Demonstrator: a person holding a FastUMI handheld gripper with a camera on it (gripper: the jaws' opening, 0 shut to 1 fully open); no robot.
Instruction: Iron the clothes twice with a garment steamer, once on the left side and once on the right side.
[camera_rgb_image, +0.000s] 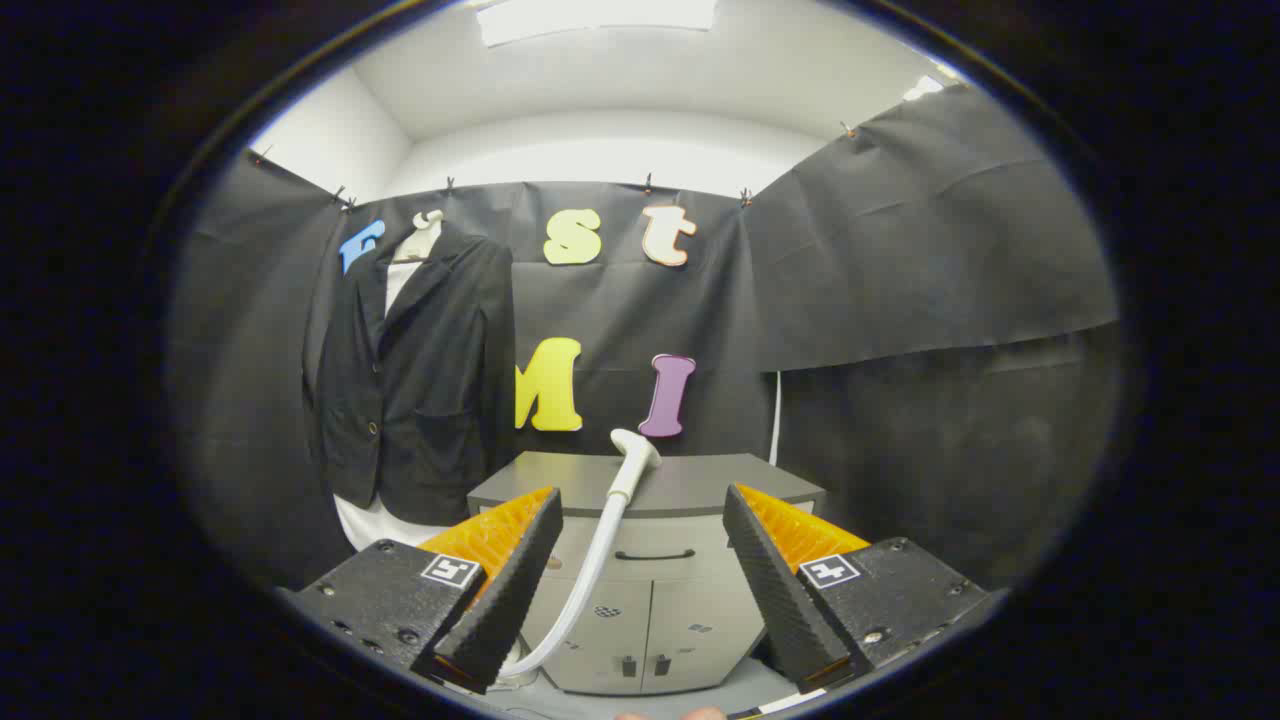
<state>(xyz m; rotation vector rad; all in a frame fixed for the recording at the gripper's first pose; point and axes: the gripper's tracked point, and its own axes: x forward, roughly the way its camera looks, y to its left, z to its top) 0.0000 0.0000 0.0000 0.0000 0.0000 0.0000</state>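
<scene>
**Fingers wide, steamer head waiting on the cabinet**

Right up close, the gripper (640, 590) is spread wide, fingers released and grasping nothing, with plenty of daylight between them. Each finger base carries a small square marker.

Running up through that gap, nearer the left finger, comes the pale hose (590, 585) of the garment steamer. It climbs from low down by the left fingertip and curves upward to the steamer head (634, 455), which sits over the front edge of the cabinet top, tilted and pointing up and slightly left. Neither finger touches the hose or the head.

Just beyond the fingers stands the grey cabinet (700, 485), flat top, a drawer with a dark handle (655, 554) and two doors beneath it.

Further back and off to the left of the cabinet hangs the dark jacket (420, 380) on a hanger (425, 228) against the booth wall, open at the front over a white garment (372, 520) that peeks out at the collar and below the hem. The jacket is well apart from the steamer head.

Overhead, a ceiling light panel (595, 18) glows above the white room wall.
</scene>
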